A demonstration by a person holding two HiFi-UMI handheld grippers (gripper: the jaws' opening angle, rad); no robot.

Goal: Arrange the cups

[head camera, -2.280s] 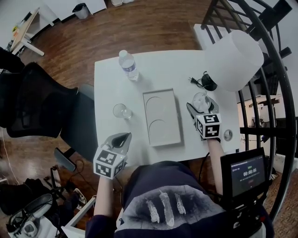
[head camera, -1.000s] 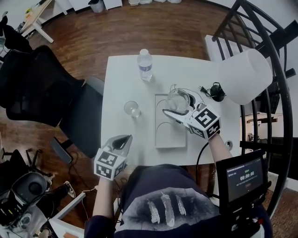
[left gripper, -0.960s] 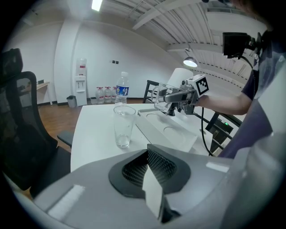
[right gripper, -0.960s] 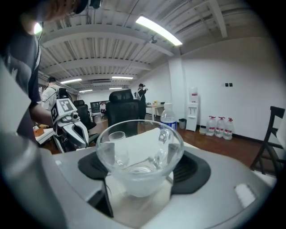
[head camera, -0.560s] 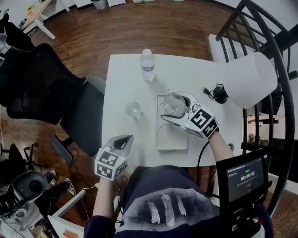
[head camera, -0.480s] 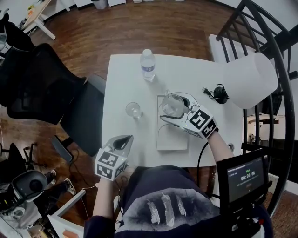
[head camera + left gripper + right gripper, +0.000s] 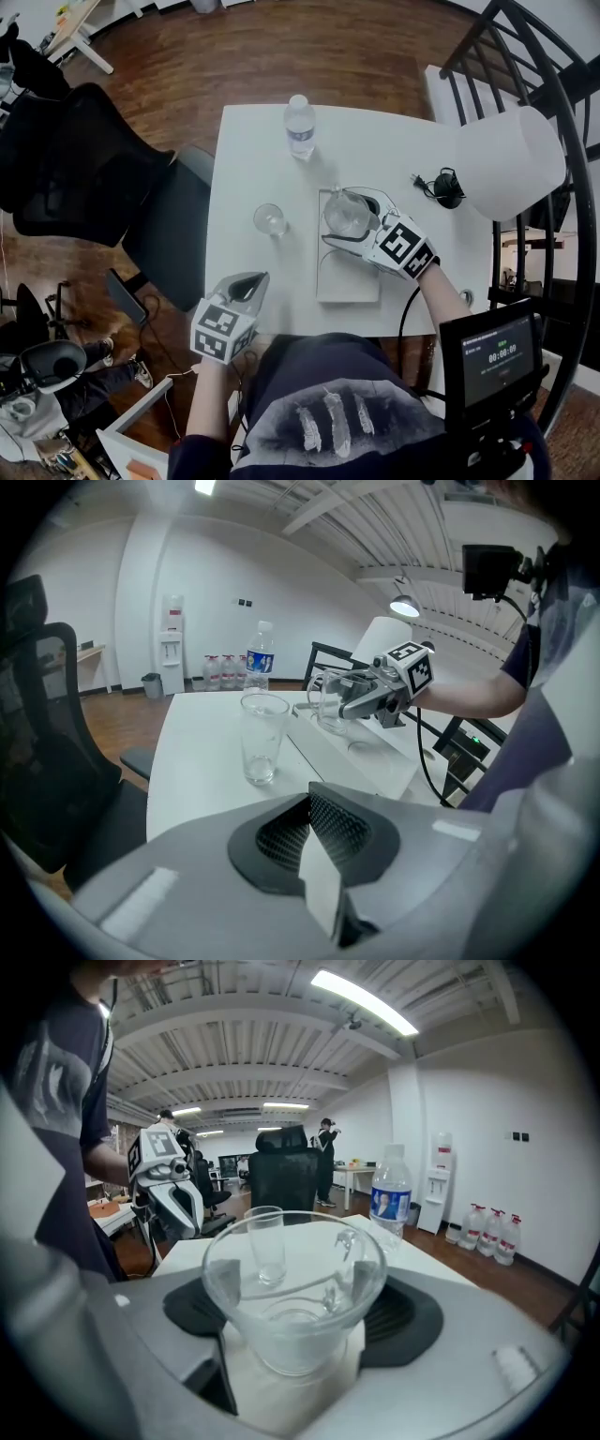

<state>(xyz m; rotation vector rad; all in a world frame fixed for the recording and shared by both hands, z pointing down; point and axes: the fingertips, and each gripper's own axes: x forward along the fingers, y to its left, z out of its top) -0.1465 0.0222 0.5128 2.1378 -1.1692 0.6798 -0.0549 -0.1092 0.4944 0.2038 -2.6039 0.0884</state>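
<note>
A clear glass cup with a handle (image 7: 345,214) is clamped between the jaws of my right gripper (image 7: 343,217), over the far end of the white tray (image 7: 348,274). Whether its base touches the tray I cannot tell. The right gripper view shows the same cup (image 7: 295,1283) filling the space between the pads. A tall plain glass (image 7: 269,220) stands upright on the white table (image 7: 246,159) left of the tray, also visible as the glass (image 7: 262,736) in the left gripper view. My left gripper (image 7: 246,282) hovers at the table's near left edge, shut with nothing in it.
A water bottle (image 7: 300,126) stands at the table's far side. A black plug and cable (image 7: 444,187) lie at the right, under a white lamp shade (image 7: 511,155). A black office chair (image 7: 89,169) is left of the table, a dark railing (image 7: 562,84) right.
My right gripper has carried the handled cup from the table's right side leftward over the tray and lowered it toward the far end. The left gripper has stayed put.
</note>
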